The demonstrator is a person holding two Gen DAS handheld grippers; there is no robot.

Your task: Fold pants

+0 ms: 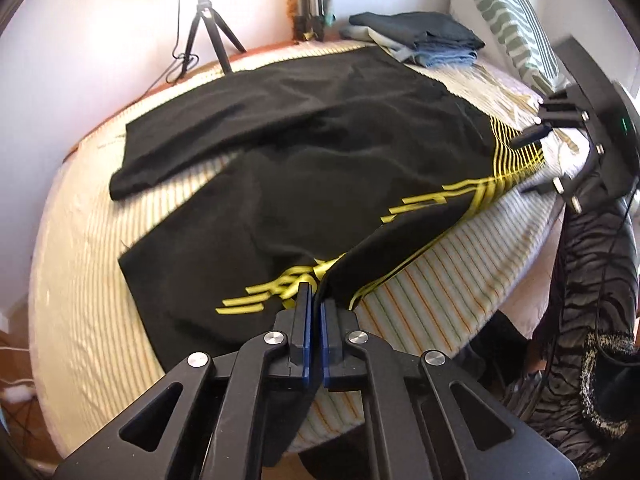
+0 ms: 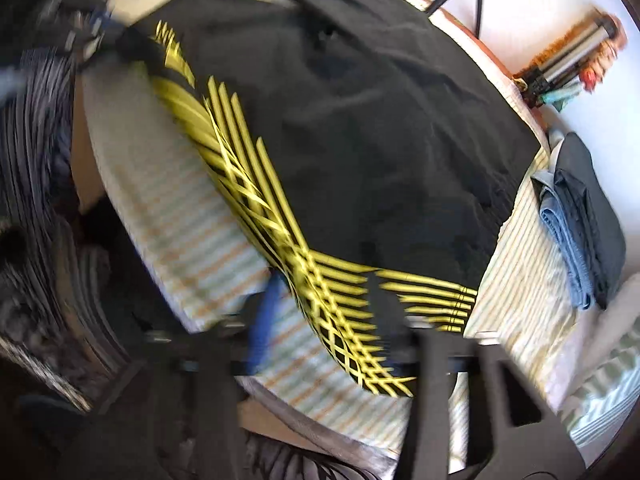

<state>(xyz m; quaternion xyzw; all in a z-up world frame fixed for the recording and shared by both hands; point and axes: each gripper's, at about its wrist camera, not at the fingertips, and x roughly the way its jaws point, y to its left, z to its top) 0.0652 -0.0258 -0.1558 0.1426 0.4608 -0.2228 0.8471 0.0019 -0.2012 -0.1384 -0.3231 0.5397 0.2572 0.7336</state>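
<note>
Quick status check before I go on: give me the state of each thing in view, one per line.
Left gripper: shut on the pants' near edge.
Right gripper: open, jaws astride the waistband end; blurred.
Pants: spread on the bed, legs apart, not yet folded.
Stack of clothes: folded, at the far corner.
Pillow: propped against the wall.
Tripod: standing beyond the bed.

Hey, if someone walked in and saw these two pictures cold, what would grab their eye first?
Probably the black pants with bright yellow stripes, spread across the striped bed and filling most of both views. Next, the left gripper at the near edge, shut on a pinch of the fabric by the stripes. Further back, a stack of folded clothes sits beside the pillow.
</note>
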